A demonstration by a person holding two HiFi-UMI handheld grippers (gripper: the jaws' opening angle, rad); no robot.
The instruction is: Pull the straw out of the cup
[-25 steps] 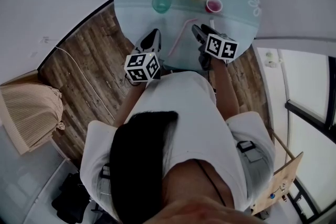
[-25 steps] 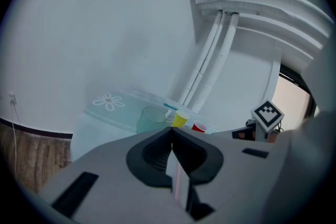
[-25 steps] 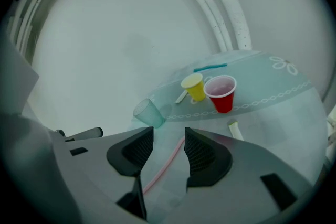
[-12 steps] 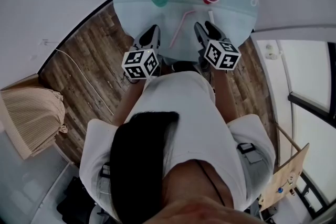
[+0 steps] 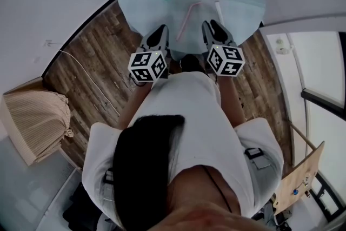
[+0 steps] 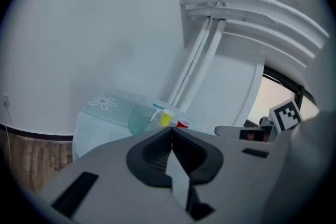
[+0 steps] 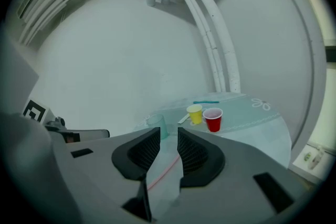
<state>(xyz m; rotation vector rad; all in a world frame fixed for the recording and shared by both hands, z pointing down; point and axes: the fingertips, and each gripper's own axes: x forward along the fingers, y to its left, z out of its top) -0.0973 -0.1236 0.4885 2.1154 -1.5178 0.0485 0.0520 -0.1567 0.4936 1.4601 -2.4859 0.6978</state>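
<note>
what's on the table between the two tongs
A pink straw lies flat on the table between the left tongs and right tongs, clearest in the head view. The right tongs' jaws have just been closing, with nothing between them.

Person: white short-sleeved shirt [image 5: 189,116], dark hair [image 5: 143,159]. Left gripper [image 5: 157,35] and right gripper [image 5: 212,27]: grey shells, black ribbed pads [image 6: 152,152]. White cubes with black square markers: left cube [image 5: 147,66] at shirt's 11 o'clock, right cube [image 5: 225,60] at 1.
</note>
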